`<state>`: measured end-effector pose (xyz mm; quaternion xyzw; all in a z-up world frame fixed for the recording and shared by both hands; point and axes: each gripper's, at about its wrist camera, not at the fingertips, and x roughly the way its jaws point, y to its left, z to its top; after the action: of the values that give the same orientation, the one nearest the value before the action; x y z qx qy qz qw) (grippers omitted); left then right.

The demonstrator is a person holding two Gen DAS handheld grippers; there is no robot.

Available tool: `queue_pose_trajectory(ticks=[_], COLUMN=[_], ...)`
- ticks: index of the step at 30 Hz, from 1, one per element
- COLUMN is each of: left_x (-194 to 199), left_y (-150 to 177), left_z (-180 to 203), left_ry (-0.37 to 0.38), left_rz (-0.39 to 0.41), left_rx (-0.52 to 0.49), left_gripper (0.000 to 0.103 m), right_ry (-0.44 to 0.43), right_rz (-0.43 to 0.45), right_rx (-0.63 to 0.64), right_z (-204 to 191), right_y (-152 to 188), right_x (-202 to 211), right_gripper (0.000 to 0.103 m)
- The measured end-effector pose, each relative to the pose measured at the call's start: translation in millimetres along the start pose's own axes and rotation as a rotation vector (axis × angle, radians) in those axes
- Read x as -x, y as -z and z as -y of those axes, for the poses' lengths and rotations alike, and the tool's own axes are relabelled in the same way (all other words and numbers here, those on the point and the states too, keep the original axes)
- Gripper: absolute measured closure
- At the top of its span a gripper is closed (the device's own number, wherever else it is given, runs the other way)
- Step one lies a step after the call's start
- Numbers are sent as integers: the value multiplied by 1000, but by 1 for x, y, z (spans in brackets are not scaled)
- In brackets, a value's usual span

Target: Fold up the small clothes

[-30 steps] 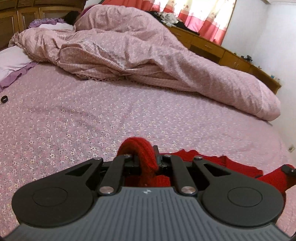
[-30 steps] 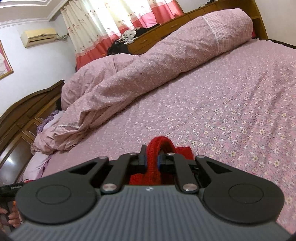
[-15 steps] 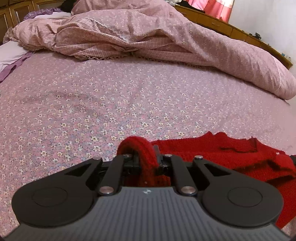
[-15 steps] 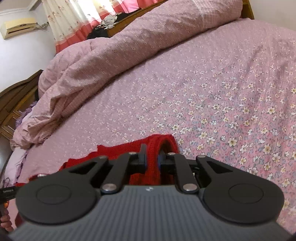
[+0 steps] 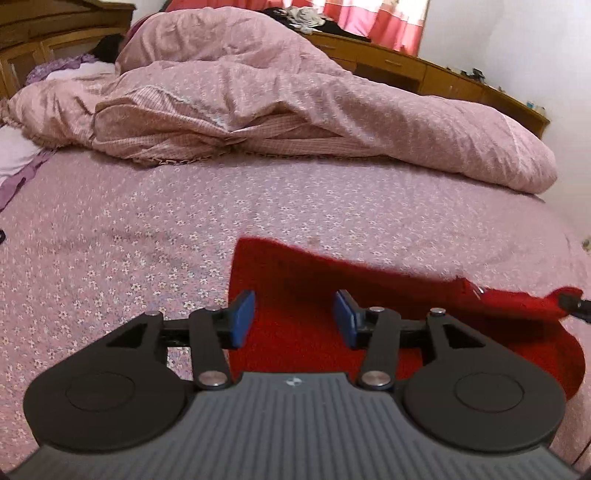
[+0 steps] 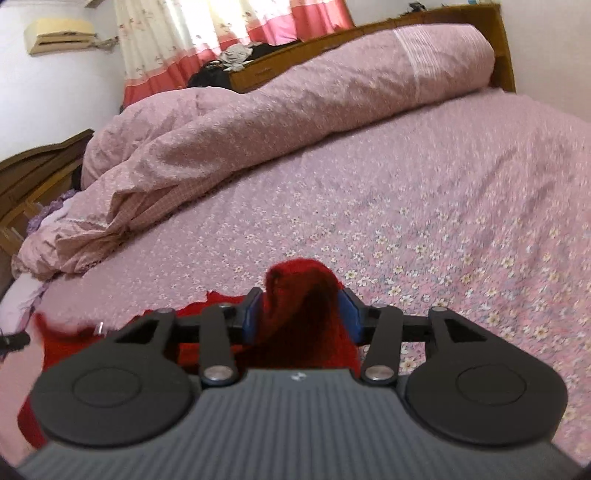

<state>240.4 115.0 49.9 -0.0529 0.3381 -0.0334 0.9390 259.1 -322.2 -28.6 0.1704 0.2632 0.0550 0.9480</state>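
Both tools' jaws now opening off the red knit (image 5: 295, 295), its edge flat on floral bedsheet (image 5: 110, 240).

Left gripper (image 5: 293, 320) and right gripper (image 6: 300, 314) angled downward, jaws opening.

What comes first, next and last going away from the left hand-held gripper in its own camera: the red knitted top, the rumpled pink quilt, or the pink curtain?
1. Red knitted top: right under the opening left hand-held gripper, loose between its pads.
2. Rumpled pink quilt: across the middle of the bed.
3. Pink curtain: top, behind the wooden cabinets.
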Motion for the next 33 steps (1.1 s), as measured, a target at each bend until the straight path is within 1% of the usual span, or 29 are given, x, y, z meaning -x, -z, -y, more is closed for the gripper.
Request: queue_pose_trajectory(ticks=[6, 10, 14, 17, 20, 21, 22, 24, 26, 29, 33], left_x=[9, 1, -10, -24, -39, -43, -47, -53, -60, -68, -72], left_y=[11, 23, 35, 43, 50, 51, 50, 49, 46, 44, 42], left_z=[17, 22, 24, 24, 24, 24, 24, 24, 23, 25, 26], left_ry=[-10, -22, -20, -27, -67, -77, -80, -86, -92, -104, -117], left_rz=[2, -32, -68, -106, -128, -130, -131, -134, -141, -149, -153], left_rx=[-61, -70, -69, -71, -93, -98, -96, -88, -83, -86, -98], left_gripper=[46, 45, 45, 45, 45, 45, 44, 44, 44, 42, 40], right_ry=[-11, 12, 7, 9, 49, 63, 69, 76, 73, 68, 77], right_rz=[18, 37, -4, -37, -84, -85, -71, -60, -64, -64, -60], right_rx=[34, 92, 194, 233, 283, 312, 327, 320, 277, 233, 211], right_z=[-7, -18, -31, -36, -40, -41, -41, -39, -35, -29, -29], right_y=[1, 7, 18, 27, 37, 41, 45, 47, 44, 42, 43], right_x=[17, 23, 16, 5, -13, -17, -19, -22, -25, -29, -30], right_gripper=[54, 54, 54, 55, 56, 56, 54, 52, 50, 49, 48])
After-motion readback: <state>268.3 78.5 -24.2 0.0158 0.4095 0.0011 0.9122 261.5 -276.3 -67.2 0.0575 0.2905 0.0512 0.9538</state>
